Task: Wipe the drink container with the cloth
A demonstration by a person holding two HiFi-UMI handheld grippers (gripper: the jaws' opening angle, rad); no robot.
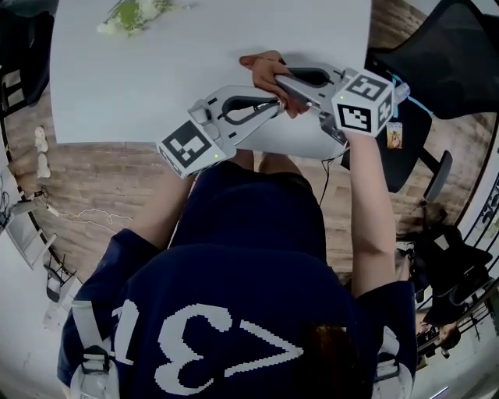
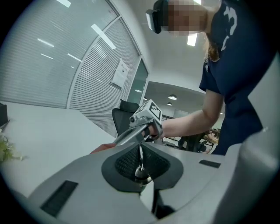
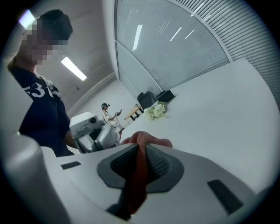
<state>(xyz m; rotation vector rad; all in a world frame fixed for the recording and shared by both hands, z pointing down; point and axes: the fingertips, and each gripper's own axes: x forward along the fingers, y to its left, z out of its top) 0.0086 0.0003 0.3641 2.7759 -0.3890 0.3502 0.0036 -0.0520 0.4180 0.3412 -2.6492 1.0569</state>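
A: Flowers (image 1: 134,14) lie at the far left of the white table (image 1: 109,86), well apart from the action. What about the left gripper (image 1: 277,102)?
B: Its jaws are pressed together, pinching a thin shiny metal piece (image 2: 140,162). I can't tell whether that belongs to the drink container, whose body no view shows clearly.
A: And just beside that tip?
B: The red cloth (image 3: 139,170), up over the table near its front edge. It's clamped tight in the right gripper (image 1: 277,79), and a fold bulges out past the jaws. The two tips nearly meet, the left reaching rightward and the right reaching leftward.
A: Far right?
B: A black office chair (image 1: 437,54), near the table's corner.
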